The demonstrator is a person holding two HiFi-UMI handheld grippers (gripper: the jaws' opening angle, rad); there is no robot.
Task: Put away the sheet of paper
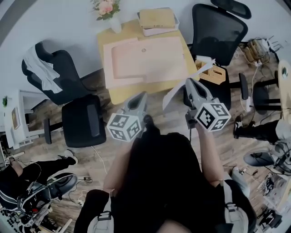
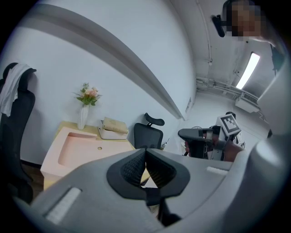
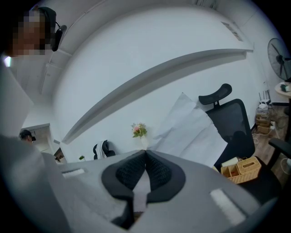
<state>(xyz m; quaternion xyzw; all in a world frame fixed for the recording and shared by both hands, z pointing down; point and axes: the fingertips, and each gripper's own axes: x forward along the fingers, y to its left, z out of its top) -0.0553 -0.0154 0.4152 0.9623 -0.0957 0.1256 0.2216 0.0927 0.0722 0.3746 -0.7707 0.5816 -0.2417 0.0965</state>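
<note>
The white sheet of paper [image 1: 178, 90] hangs in the air just in front of the table, tilted up to the right. My right gripper [image 1: 188, 82] is shut on its lower part. In the right gripper view the sheet [image 3: 191, 128] rises past the closed pads [image 3: 157, 170] and hides part of the black chair. My left gripper [image 1: 144, 95] hovers to the left of the sheet, apart from it. Its jaws are shut with nothing between them, as the left gripper view shows at the tips [image 2: 145, 150].
A small yellow table [image 1: 119, 93] carries a pink mat [image 1: 145, 59], a flower vase [image 1: 109, 11] and a stacked tan folder [image 1: 157, 19]. Black office chairs stand left [image 1: 84, 119] and right [image 1: 218, 32]. A wooden organiser [image 1: 213, 73] sits on the right chair's seat.
</note>
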